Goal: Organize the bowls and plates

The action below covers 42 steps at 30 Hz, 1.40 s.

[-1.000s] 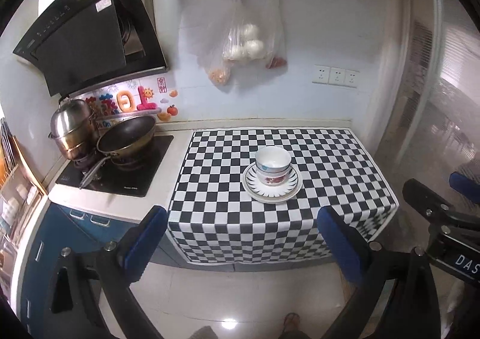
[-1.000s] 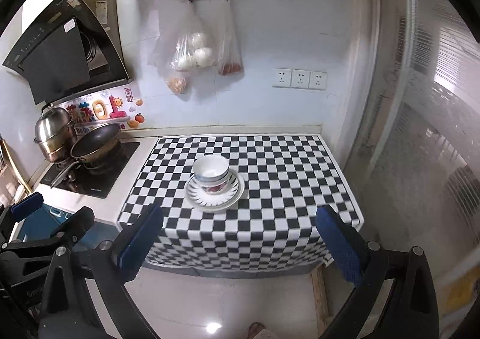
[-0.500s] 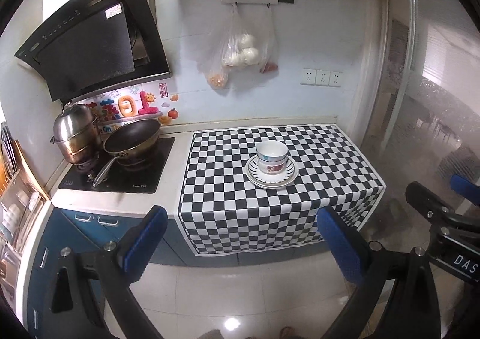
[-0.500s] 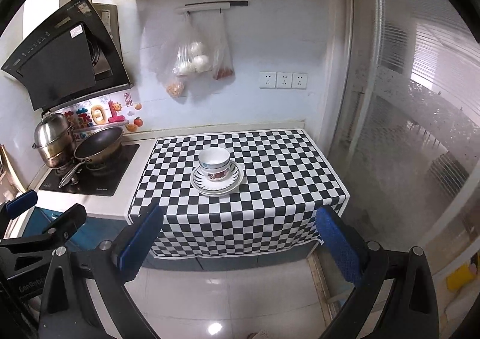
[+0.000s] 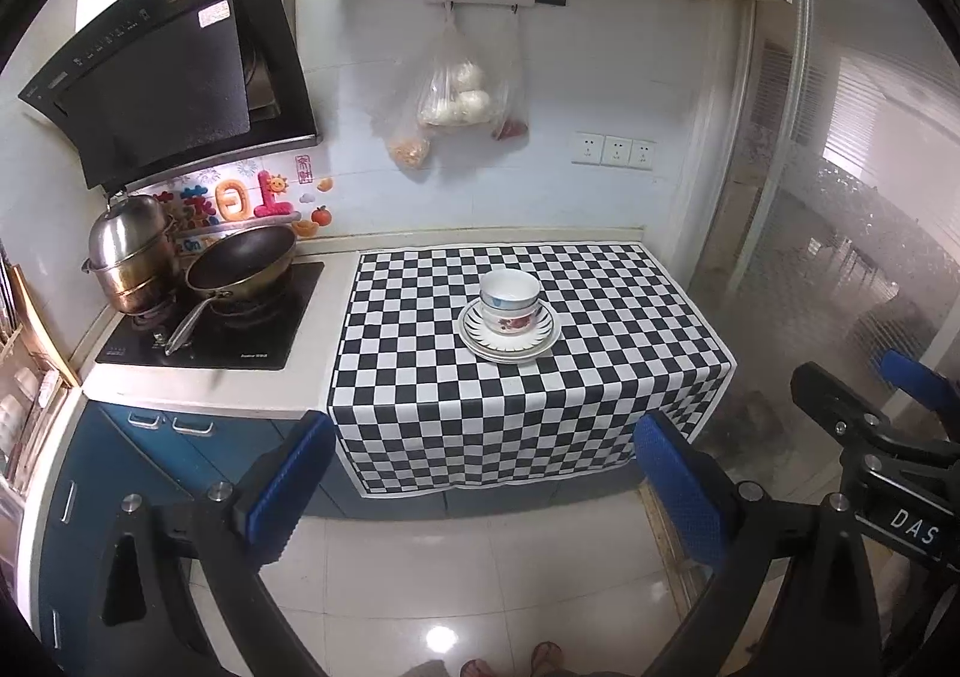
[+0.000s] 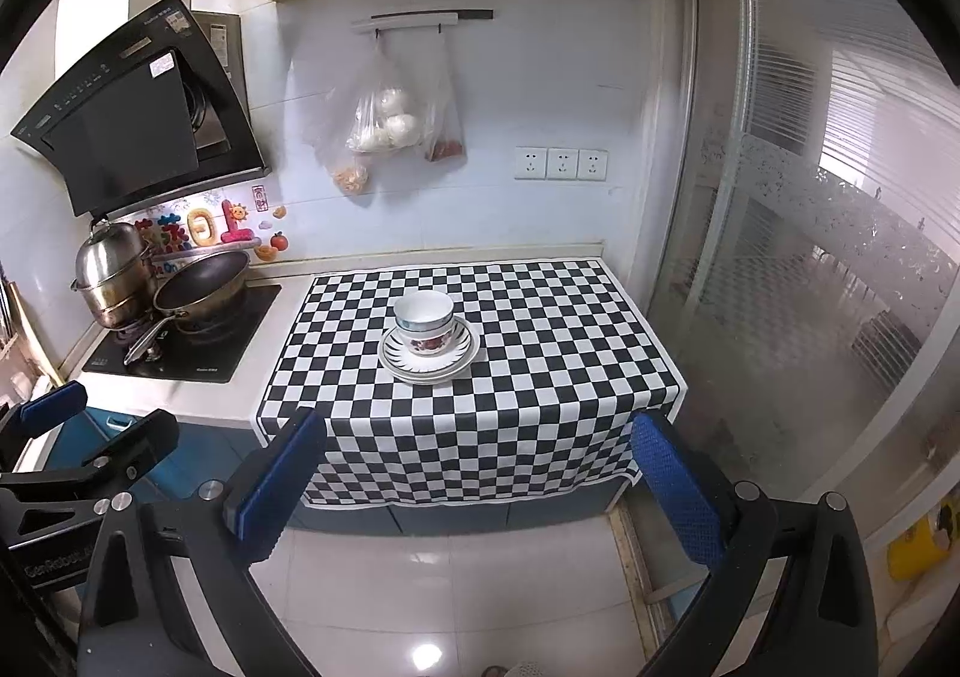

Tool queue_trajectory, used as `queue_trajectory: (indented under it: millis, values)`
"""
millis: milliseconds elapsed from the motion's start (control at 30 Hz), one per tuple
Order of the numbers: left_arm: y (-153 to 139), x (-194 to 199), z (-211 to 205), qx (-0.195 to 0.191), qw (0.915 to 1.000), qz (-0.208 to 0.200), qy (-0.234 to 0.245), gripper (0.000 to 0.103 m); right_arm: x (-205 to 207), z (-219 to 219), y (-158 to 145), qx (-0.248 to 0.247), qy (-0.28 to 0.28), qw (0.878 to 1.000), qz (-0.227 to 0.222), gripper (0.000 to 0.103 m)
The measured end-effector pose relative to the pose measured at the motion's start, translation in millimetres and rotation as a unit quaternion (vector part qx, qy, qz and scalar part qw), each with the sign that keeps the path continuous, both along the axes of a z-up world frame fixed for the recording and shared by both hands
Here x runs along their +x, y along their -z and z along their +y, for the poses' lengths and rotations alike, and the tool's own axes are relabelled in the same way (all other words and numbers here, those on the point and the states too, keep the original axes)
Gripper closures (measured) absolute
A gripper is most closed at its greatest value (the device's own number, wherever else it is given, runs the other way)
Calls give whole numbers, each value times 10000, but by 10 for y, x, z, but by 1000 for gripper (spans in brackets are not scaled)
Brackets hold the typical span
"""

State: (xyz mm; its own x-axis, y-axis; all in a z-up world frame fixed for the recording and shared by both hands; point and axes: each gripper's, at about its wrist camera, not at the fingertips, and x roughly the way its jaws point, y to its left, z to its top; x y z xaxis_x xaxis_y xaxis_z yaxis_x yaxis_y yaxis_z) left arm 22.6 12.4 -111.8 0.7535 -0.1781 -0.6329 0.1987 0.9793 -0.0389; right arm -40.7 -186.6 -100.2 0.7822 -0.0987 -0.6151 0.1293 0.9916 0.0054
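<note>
Porcelain bowls (image 5: pixel 510 298) sit stacked on plates (image 5: pixel 510 330), both grippers (image 5: pixel 480 482) (image 6: pixel 477 476) wide open, empty, pulling farther back from the counter (image 5: pixel 528 371) — job looks finished.

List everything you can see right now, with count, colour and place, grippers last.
bowls: two nested, white, lower one flowered; on the plates
plates: a stack, white with dark-rayed rim; mid checkered cloth
checkered cloth: one, black and white; covers counter, hangs over front
wok: one, dark; on the cooktop
steamer pot: one, steel; behind the wok, far left
cooktop: one, black; left of cloth
range hood: one, black; above cooktop
plastic bags: about three, clear; hanging from wall rail
wall sockets: three, white; right wall
left gripper: open, empty
right gripper: open, empty
</note>
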Motion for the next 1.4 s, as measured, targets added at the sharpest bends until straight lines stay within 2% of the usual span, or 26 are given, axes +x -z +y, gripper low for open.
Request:
queue_trajectory:
  millis: [667,1400]
  values:
    - [-69,-50,-35,63,9994,-162,-302,1,52,-112,33,1,-56,10000,16,0]
    - [-101,-25,-64,106,9991,-245,-332,1,51,-155,50,4,57,10000,0,0]
